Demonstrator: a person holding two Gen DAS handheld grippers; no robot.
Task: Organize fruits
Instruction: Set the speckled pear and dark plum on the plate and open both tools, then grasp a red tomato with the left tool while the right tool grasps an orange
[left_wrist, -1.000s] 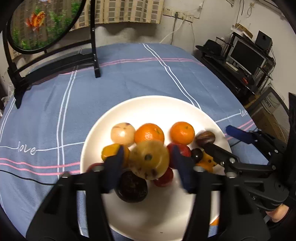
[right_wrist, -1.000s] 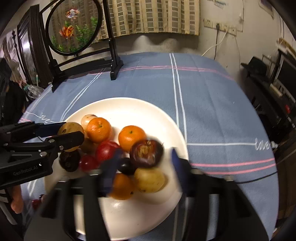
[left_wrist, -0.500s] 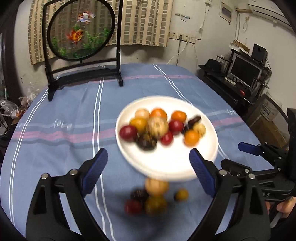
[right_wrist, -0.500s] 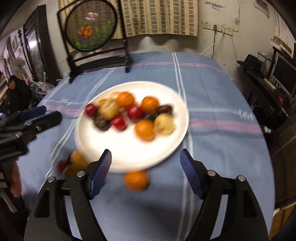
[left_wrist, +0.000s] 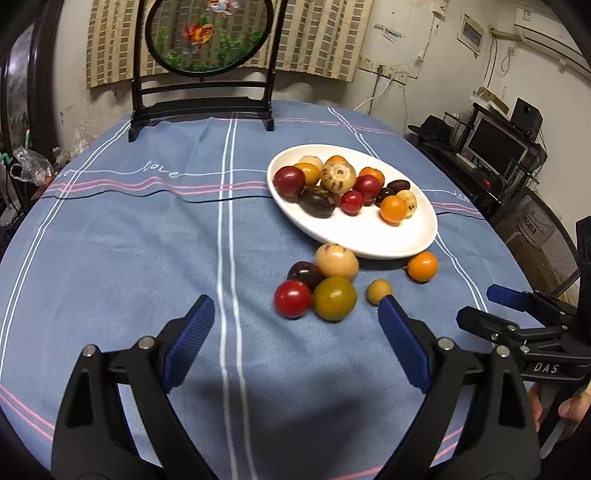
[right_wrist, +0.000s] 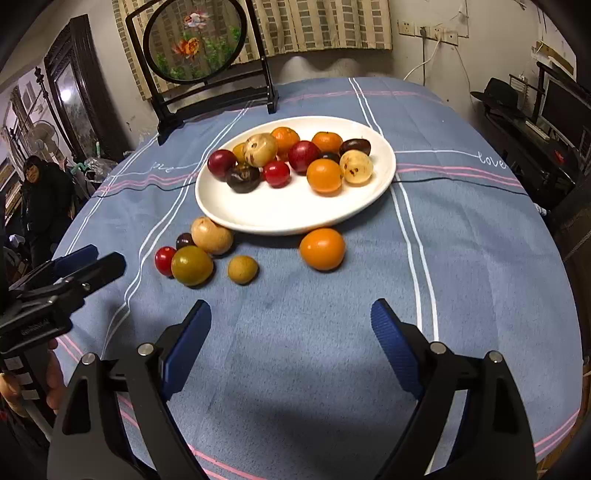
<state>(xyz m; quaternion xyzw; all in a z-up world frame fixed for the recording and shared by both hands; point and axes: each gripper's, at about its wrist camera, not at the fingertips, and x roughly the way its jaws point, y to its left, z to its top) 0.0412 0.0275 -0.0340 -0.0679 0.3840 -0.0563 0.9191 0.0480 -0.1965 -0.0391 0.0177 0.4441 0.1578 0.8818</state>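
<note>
Our left gripper (left_wrist: 295, 317) and right gripper (right_wrist: 291, 319) have both just been opening. Their blue ribbed jaws now stand wide with nothing between them, so we are ready to grab. Six round, smooth fruits lie on the soft blue tablecloth (right_wrist: 461, 229), just in front of the shiny white plate (right_wrist: 295, 210). The big orange one (right_wrist: 322, 248) sits alone; the red one (left_wrist: 292, 298) huddles with four others. More fruits are piled on the plate.

Plate (right_wrist: 291, 218) w/ fruit pile (right_wrist: 295, 162) sitting mid-surface (right_wrist: 461, 258); six loose fruits (right_wrist: 207, 254) lying just before plate's near rim; framed screen (right_wrist: 195, 48) standing behind, at far edge.
</note>
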